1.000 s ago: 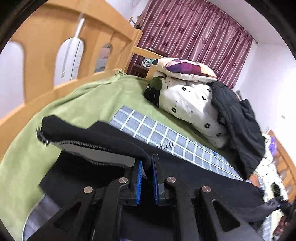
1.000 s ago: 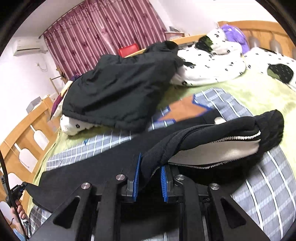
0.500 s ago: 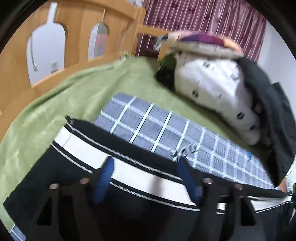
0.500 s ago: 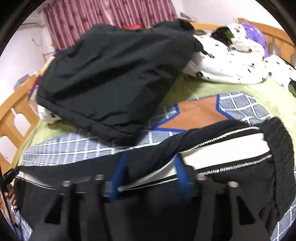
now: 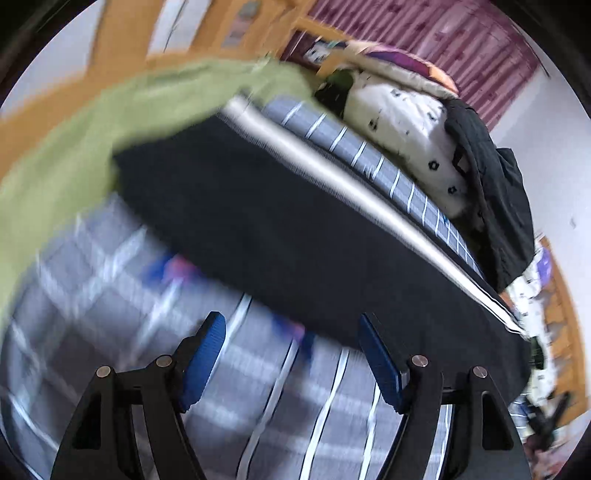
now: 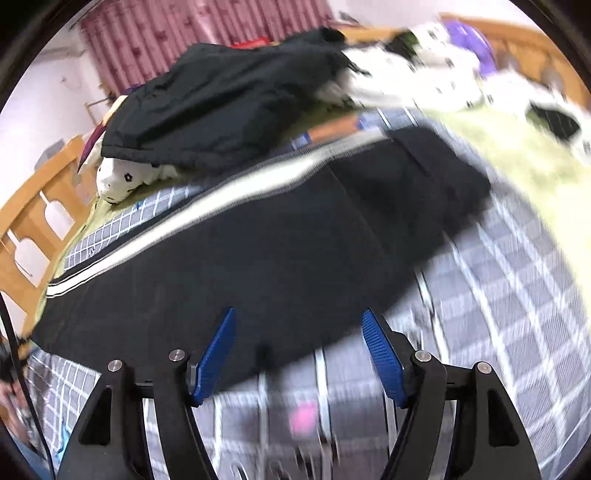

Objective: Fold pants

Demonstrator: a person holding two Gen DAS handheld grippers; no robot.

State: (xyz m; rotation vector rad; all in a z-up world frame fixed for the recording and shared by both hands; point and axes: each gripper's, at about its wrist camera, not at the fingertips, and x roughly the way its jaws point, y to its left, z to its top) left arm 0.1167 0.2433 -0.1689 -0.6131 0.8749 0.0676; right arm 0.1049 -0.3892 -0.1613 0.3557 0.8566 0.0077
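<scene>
**Both grippers let go, pants lie flat on the bed**

Starting on the left: the left gripper [image 5: 290, 338] has its blue pads spread wide, jaws just opened, and nothing sits between them but the blue checked blanket [image 5: 332, 424] underneath. The black pants [image 5: 280, 229] stretch out just beyond its fingertips, flat on the blanket, their white side stripe [image 5: 332, 181] running along the far edge. A green sheet [image 5: 92, 122] shows past the end of the pants on the left, with the wooden bed frame [image 5: 118, 40] behind it, all blurred.

Across the middle, at the far side of the bed, there is a white quilt with black flowers [image 5: 410, 125] and a black jacket [image 6: 229, 103] heaped on top of it, maroon curtains [image 6: 177, 33] behind.

Over to the right: the right gripper [image 6: 299, 338] is spread apart too, jaws just opened, pads pressing on nothing. The near hem of the pants lies in the gap between its fingers, loose on the checked blanket, and the wider end of the pants reaches away towards the green sheet on the right
</scene>
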